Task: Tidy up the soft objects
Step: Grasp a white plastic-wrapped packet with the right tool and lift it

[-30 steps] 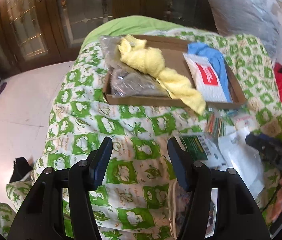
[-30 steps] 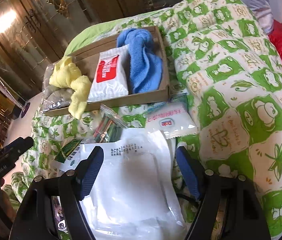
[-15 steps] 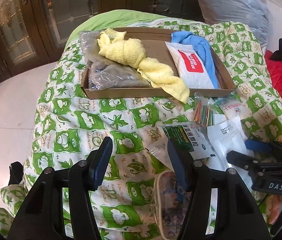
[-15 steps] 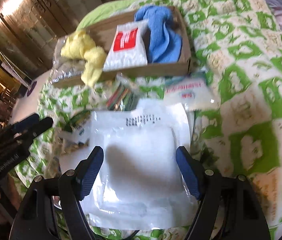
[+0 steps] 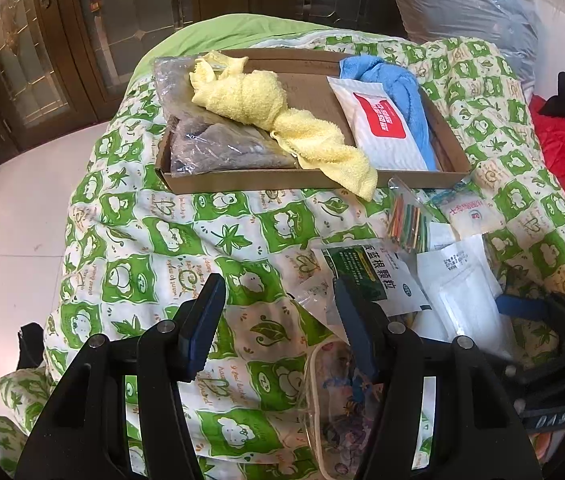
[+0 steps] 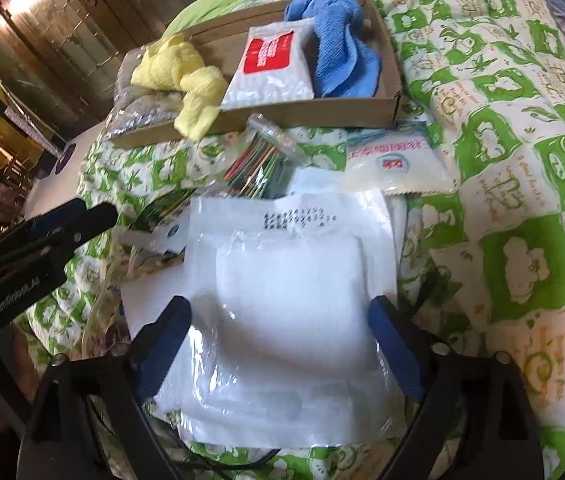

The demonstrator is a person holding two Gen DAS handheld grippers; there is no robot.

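Observation:
A cardboard tray (image 5: 242,182) (image 6: 386,32) on the bed holds a yellow towel (image 5: 282,120) (image 6: 190,80), a blue towel (image 5: 398,84) (image 6: 338,52), a white tissue pack with a red label (image 5: 382,128) (image 6: 270,64) and a clear bag of grey stuff (image 5: 210,140). In front lie a white gauze pack (image 6: 290,280) (image 5: 466,296), a green-and-white sachet (image 5: 370,276), a bag of coloured sticks (image 5: 406,220) (image 6: 262,164) and a small white packet (image 6: 394,160). My right gripper (image 6: 278,320) is open, its fingers either side of the gauze pack. My left gripper (image 5: 278,312) is open and empty over the quilt.
The green-and-white quilt (image 5: 142,248) covers the bed. A clear zip pouch with a printed pattern (image 5: 342,400) lies under my left gripper. A red garment (image 5: 562,148) and a bagged pillow (image 5: 462,8) are at the right. Floor tiles (image 5: 10,220) lie left of the bed.
My right gripper has moved down and forward over the gauze pack, which now fills the space between its fingers. My left gripper has swung right toward the packets.

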